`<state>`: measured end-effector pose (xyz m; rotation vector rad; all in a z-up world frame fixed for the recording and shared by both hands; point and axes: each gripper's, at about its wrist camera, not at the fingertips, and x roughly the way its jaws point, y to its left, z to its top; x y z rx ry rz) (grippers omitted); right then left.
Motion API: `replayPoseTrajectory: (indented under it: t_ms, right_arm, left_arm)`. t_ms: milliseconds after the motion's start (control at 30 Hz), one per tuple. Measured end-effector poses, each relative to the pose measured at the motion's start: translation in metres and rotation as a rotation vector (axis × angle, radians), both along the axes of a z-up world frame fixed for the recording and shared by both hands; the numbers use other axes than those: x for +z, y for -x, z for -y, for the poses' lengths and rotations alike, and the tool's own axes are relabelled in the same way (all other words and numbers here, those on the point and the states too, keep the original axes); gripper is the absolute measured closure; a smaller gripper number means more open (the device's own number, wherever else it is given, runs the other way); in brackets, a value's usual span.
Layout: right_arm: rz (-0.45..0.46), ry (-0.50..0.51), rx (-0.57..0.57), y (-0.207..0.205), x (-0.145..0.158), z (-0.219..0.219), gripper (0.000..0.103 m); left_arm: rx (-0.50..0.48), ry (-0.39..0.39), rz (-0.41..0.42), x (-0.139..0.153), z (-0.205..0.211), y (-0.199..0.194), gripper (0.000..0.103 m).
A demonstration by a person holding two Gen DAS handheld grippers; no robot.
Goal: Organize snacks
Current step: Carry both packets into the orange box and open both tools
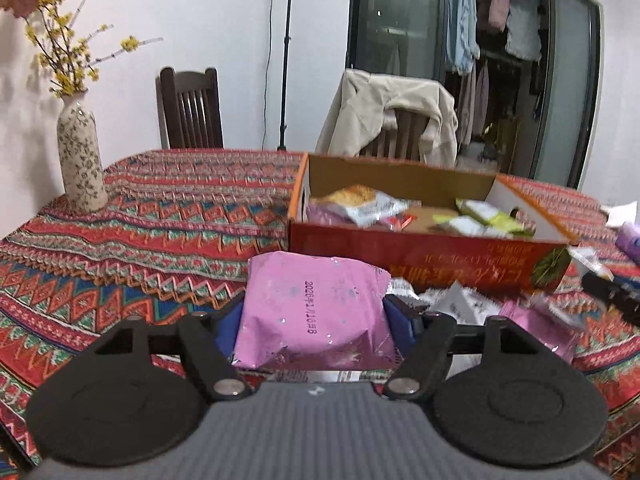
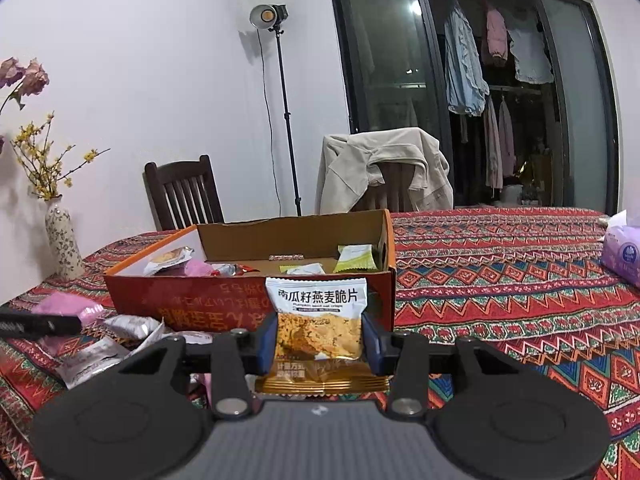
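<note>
left wrist view: left gripper [image 1: 316,312] clamped on a pink snack packet [image 1: 316,312], blue pads pressing both side edges; packet lies roughly flat between the fingers, long axis running away from the camera toward the box, printed date reading sideways along that axis, far end pointing at the box's near wall. packet held above the patterned table [image 1: 160,216], just short of the open cardboard box [image 1: 400,248]. box holds a mix of packets: an orange-and-white one [image 1: 360,200] at its left, green-and-white ones [image 1: 484,216] at its right. loose silver and pink wrappers [image 1: 460,304] lie on the table in front of the box, right of the held packet. floral vase [image 1: 80,160] with yellow sprigs stands far left, well apart. right wrist view: right gripper [image 2: 318,344] closed narrow on an oat crisp packet [image 2: 318,320], white top, orange lower half; packet stands upright, long axis vertical, white end up, printed face toward the camera, crimped gold bottom edge hanging below the pads. it sits in front of the box's near wall, right of centre. purple tissue pack [image 2: 622,252] at far right table edge.
</note>
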<state>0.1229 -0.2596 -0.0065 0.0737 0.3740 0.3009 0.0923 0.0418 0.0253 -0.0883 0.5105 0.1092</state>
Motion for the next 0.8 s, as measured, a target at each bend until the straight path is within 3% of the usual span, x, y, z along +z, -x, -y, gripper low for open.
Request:
replayPoseTrajectory:
  t_ms: [400,800]
  right_arm:
    - [0.081,0.032,0.005,0.0,0.038,-0.009,0.061]
    - [0.103,0.023,-0.025,-0.059,0.079,-0.028,0.061]
  left_arm:
    - [-0.016,0.004,0.101,0.036,0.003,-0.015,0.03]
    - [-0.031,-0.025,0.141,0.052,0.032,-0.077,0.03]
